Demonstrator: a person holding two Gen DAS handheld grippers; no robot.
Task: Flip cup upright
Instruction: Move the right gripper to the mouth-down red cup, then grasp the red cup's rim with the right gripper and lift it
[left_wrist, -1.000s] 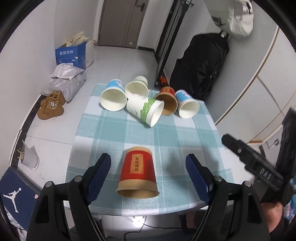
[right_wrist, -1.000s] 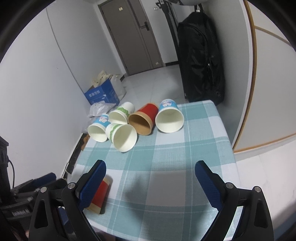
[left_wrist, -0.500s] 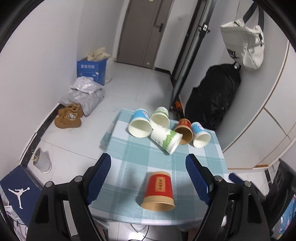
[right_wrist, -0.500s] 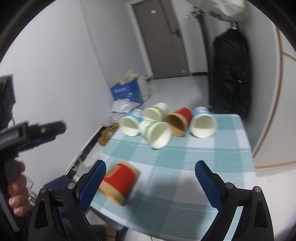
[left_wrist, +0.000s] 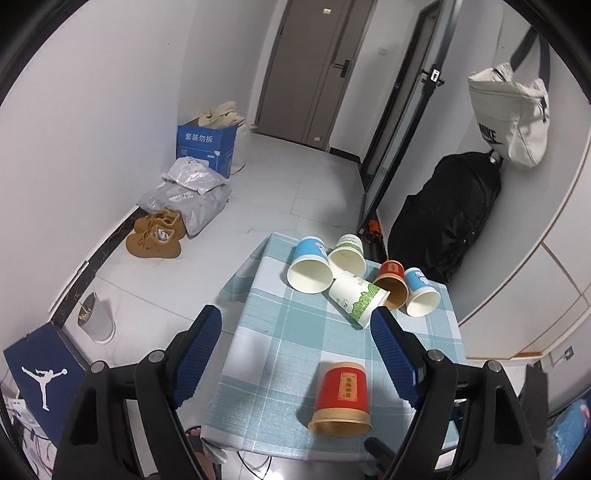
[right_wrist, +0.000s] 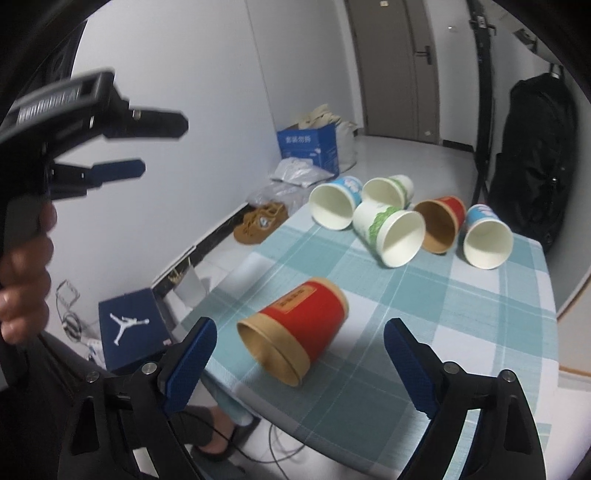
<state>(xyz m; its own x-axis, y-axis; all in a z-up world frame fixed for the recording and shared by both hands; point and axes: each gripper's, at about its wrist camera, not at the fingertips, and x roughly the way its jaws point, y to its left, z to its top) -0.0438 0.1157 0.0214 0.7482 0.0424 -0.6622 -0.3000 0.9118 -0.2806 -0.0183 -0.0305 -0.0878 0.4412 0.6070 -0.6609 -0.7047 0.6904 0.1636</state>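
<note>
A red paper cup (left_wrist: 341, 400) with a tan rim stands mouth-down near the front edge of the checked table (left_wrist: 280, 350); in the right wrist view (right_wrist: 295, 330) it fills the middle. My left gripper (left_wrist: 299, 356) is open and empty, held high above the table's front. It also shows in the right wrist view (right_wrist: 140, 146), raised at the upper left. My right gripper (right_wrist: 299, 365) is open and empty, with the red cup between its blue fingers and a little beyond them.
Several cups lie on their sides at the table's far end: a blue one (left_wrist: 310, 266), two green-and-white ones (left_wrist: 358, 299), a red one (left_wrist: 391, 284) and another blue one (left_wrist: 421, 293). A black bag (left_wrist: 447, 221), boxes (left_wrist: 205, 146) and shoes (left_wrist: 157, 242) are on the floor around.
My left gripper has risen and pulled back from the red cup. My right gripper has swung left and closer, so the red cup now sits between its fingers.
</note>
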